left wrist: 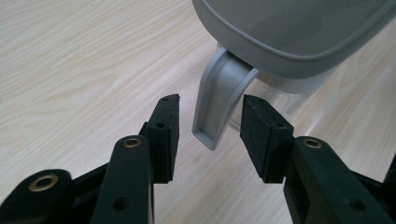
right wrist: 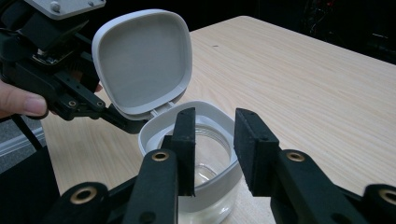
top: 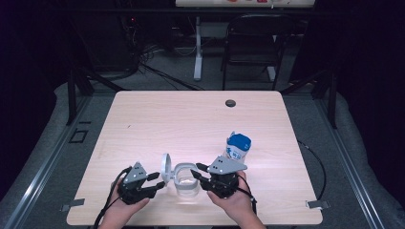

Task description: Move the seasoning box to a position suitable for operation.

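Observation:
A clear jar (top: 185, 187) with a white rim stands near the table's front edge, and its hinged grey lid (top: 165, 168) is swung up on the left. In the left gripper view my left gripper (left wrist: 210, 135) is open, its jaws either side of the lid's grey tab (left wrist: 215, 105) without touching it; the lid (left wrist: 289, 32) looms above. My right gripper (right wrist: 212, 149) is open at the jar's mouth (right wrist: 154, 133), the rim showing between its jaws, and the raised lid (right wrist: 142, 60) is behind. In the high view, left gripper (top: 157, 182) and right gripper (top: 197, 173) flank the jar.
A blue and white pouch (top: 237, 147) stands upright just behind the right gripper. The light wooden table (top: 191, 119) has a dark round grommet (top: 230, 102) near its far edge. A black chair (top: 253, 43) and cables are on the floor beyond.

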